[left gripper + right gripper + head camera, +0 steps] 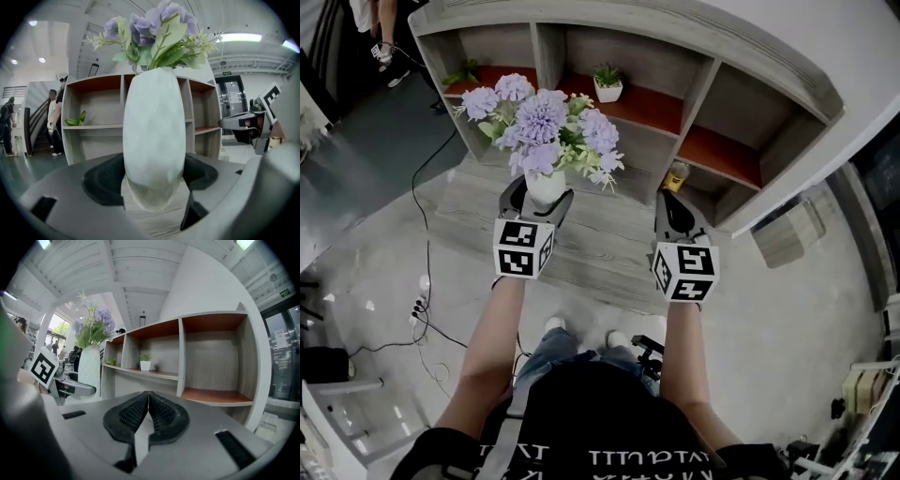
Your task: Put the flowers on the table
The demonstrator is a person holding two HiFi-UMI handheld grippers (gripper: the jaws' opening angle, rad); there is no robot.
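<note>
Your left tool [541,195] grips the white vase [153,136] low on its belly, one jaw on each side. The purple flowers [546,127] stand upright above it. The vase is over the grey wooden surface [609,248], close in front of the shelf unit [727,112]. The left gripper view shows wood grain right under the rounded base, but it does not settle whether the base touches the wood or hangs just above it. That fits a vase coming down onto the surface as well as one being lifted from it, so handle it in a way that suits either.

Judging by the tall bouquet, the load is top-heavy, and the vase's smooth curve looks likely to slip. Hold the squeeze even and your wrist level so the vase stays plumb; a tilt would probably swing the blooms towards the shelf edge. Move slowly and in a straight line, and watch the base against the wood grain rather than the flowers. Do not loosen the jaws unless the base sits flat and full on the wood.

Your right tool [675,214] is closed on nothing, its ribbed pads pressed together. It is well to the right of the vase, over the same surface. Leave it clear of the stems, ready to steady the vase if it rocks.
</note>
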